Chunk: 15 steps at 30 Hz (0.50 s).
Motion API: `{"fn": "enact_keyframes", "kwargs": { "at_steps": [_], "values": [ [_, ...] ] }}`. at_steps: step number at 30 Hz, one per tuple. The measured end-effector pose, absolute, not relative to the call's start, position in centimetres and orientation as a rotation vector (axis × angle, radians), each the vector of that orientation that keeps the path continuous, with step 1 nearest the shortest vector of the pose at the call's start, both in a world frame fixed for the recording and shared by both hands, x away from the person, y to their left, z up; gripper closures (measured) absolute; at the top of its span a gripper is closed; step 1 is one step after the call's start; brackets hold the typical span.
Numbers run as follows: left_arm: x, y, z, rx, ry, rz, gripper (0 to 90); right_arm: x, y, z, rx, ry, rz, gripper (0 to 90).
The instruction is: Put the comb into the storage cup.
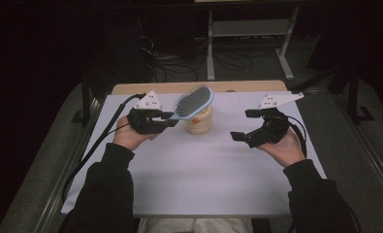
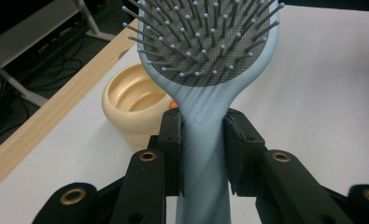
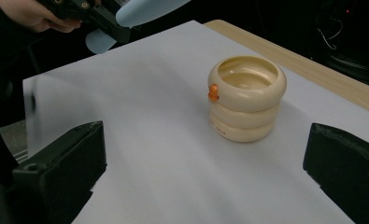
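A white sheet (image 1: 194,179) covers the table (image 1: 131,89), and on it, toward the far side, stands the cream holder (image 3: 245,98) made of stacked rings, open at the top, with a small orange knob on its side. Above and just left of it is the blue hairbrush (image 1: 195,101), off the table. The left gripper (image 2: 203,140) clamps its handle between both pads, with the bristles facing up toward the camera. The right gripper (image 1: 249,127) is empty — its jaws stand wide apart — and it hovers well to the right of the holder.

The step seems to be putting the brush into the holder. To do it well, the handle end should probably point down over the opening, so the left wrist must turn first. The holder looks light — the free right gripper could steady its wall, away from the knob, while the brush goes in slowly.
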<state>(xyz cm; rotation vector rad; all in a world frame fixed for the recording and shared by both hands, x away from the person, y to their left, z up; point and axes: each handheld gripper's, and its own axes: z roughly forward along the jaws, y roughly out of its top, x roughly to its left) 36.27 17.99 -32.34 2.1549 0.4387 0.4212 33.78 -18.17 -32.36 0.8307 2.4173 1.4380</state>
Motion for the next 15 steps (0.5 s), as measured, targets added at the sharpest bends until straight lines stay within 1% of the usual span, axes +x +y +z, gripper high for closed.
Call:
{"fn": "enact_keyframes", "kwargs": {
  "at_steps": [4, 15],
  "values": [
    [36.2, 17.7, -32.4, 2.146, 0.451, 0.441, 70.8, 34.4, -17.6, -32.1, 0.831, 2.427, 1.439, 0.0],
    [36.1, 16.7, -33.3, 2.097, 0.472, 0.436, 70.7, 35.7, -15.9, -30.9, 0.820, 2.448, 1.460, 0.0]
  ]
}}
